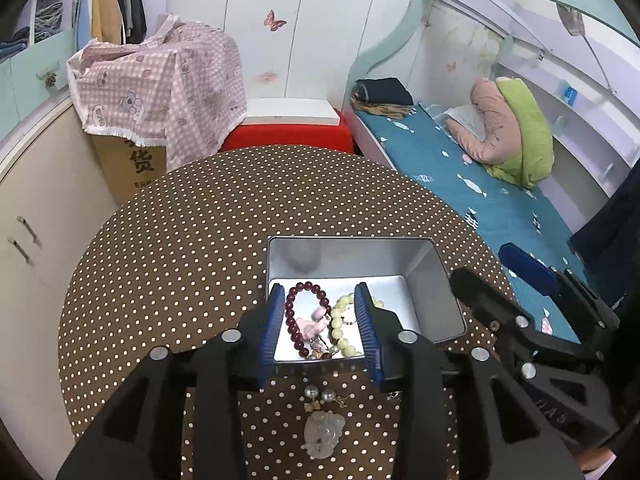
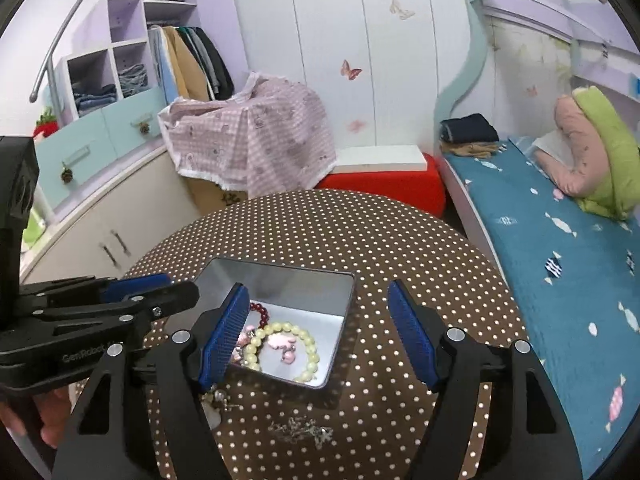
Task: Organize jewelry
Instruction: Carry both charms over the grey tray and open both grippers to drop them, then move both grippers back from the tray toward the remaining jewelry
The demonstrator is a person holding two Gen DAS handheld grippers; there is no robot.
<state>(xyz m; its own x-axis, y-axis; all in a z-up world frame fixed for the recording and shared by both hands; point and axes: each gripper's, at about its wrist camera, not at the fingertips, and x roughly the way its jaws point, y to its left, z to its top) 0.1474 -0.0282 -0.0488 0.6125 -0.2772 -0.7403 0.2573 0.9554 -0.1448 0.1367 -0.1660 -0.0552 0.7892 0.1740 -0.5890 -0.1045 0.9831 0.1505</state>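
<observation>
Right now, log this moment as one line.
tin: two bracelets, pink charms inside | table: pearls, jade pendant outside | left tongs: open | right tongs: open

Polka-dot table (image 1: 180, 240); behind it: red stool (image 1: 288, 136) bearing white board (image 1: 292, 112), cardboard box (image 1: 136, 168) (draped in pink checked cloth (image 1: 160, 80)); bed (image 1: 480, 192) to its right.
</observation>
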